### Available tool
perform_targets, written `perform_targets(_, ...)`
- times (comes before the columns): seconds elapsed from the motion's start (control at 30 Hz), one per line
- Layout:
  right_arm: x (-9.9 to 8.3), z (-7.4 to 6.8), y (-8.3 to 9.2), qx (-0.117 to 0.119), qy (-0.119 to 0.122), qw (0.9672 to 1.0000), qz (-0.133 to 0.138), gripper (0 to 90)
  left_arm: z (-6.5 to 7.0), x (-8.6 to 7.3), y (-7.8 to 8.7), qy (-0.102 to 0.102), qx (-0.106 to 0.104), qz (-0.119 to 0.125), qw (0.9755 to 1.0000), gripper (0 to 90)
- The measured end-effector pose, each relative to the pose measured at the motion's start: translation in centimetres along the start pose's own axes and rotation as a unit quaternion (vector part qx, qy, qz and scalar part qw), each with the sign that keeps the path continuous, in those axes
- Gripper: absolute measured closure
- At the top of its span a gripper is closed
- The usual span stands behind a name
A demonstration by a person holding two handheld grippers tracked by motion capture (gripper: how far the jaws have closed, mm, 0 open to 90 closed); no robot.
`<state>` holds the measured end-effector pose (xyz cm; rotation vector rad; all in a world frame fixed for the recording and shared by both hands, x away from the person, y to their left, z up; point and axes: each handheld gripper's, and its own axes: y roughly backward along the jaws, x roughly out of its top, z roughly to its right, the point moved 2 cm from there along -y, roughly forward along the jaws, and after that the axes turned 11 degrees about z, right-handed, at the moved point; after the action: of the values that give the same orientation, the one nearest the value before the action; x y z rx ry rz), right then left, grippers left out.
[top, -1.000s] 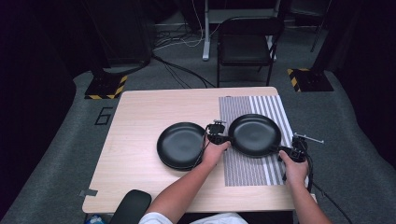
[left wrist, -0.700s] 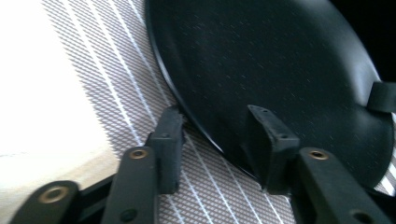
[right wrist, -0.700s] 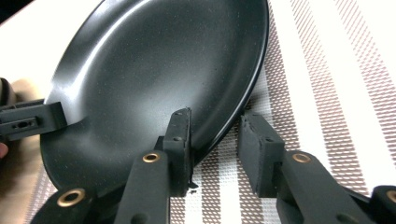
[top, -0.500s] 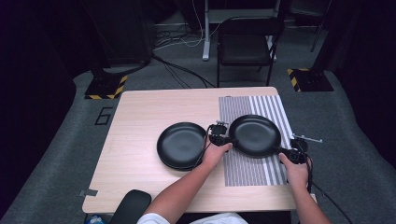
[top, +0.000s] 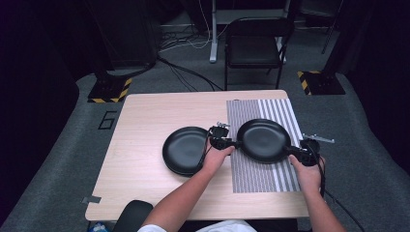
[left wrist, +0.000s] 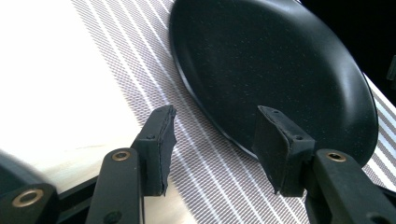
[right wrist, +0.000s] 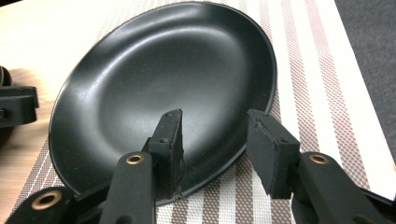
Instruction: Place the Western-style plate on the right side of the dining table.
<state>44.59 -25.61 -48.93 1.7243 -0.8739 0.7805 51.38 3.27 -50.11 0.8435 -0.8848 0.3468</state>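
On striped mat (top: pixel 256 174), both claws agape astride plate (top: pixel 263 140) rim; contact unclear, plate edges cropped.

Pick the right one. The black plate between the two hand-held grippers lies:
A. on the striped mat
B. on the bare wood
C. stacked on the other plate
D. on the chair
A: the black plate lies on the striped mat, with stripes visible around its rim.
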Motion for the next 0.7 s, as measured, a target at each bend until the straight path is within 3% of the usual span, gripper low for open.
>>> perform_targets(0.1, 0.1, -0.3, -0.1, 0.008, -0.001, 1.0000, 0.001, 55.5, -0.6, 0.3, 0.7, 0.006, 0.003, 0.009, 0.9999, 48.3)
perform_targets(0.33, 0.7, -1.5, 0.0, 0.021, 0.013, 0.9997, 0.007, 55.5, -2.0, 0.9, 2.9, -0.007, 0.017, 0.022, 0.9996, 47.6)
perform_targets(0.7, 1.1, -5.0, 0.1, 0.091, 0.042, 0.9950, 0.006, 55.5, -4.3, 1.4, 6.1, -0.005, 0.041, 0.046, 0.9981, 47.4)
